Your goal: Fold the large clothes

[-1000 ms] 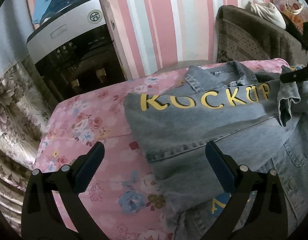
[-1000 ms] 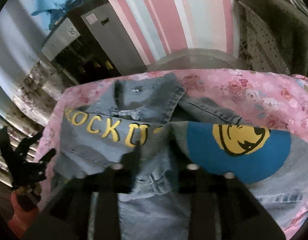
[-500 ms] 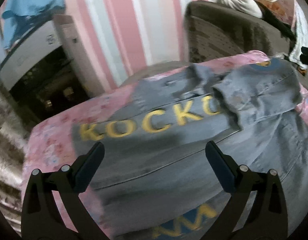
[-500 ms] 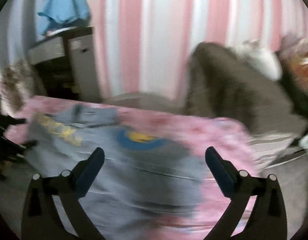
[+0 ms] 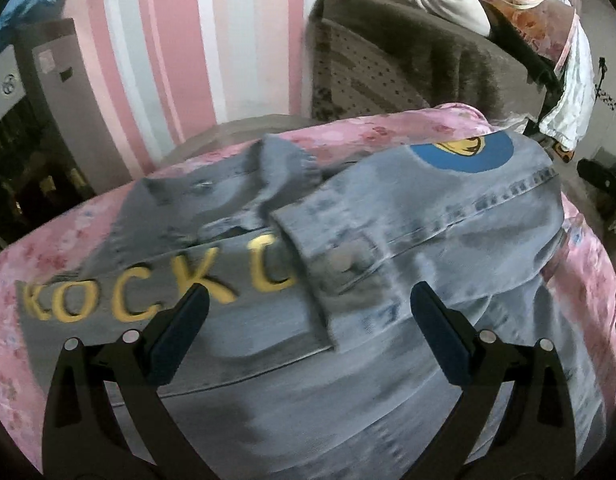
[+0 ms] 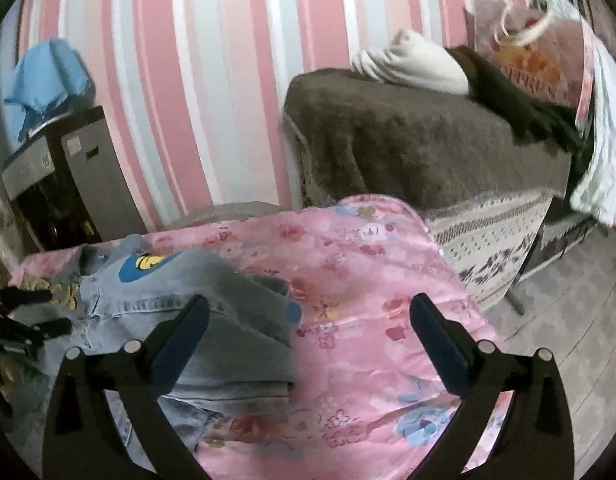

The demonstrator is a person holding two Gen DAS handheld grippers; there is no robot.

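Denim jacket (image 5: pixel 387 280) spread on the pink floral sheet (image 5: pixel 68 248), collar toward 11 o'clock in the left wrist view, one sleeve (image 5: pixel 407 224) folded across the back from 2 o'clock, cuff lying over the end of the yellow lettering. Left gripper (image 5: pixel 308 332) spread wide above the jacket's middle, nothing between the jaws. Right gripper (image 6: pixel 308 332) also wide apart, having just been opening, nothing between the jaws; aimed mostly at bare sheet, with the jacket's edge at 9 o'clock in its view.

Risks from here, as judgement:
- Folded sleeve sits loose and humped; a careless pass of the left gripper across it could drag the cuff back off and undo the fold.
- Stiff denim tends to spring open, so a pinch on only the top layer may lift the sleeve alone and leave the body behind.
- Sheet looks slippery and wrinkled; a low pinch could catch sheet along with the denim and pull the whole pile askew.
- Jacket edge near the sheet's drop-off at 3 o'clock could slide off.
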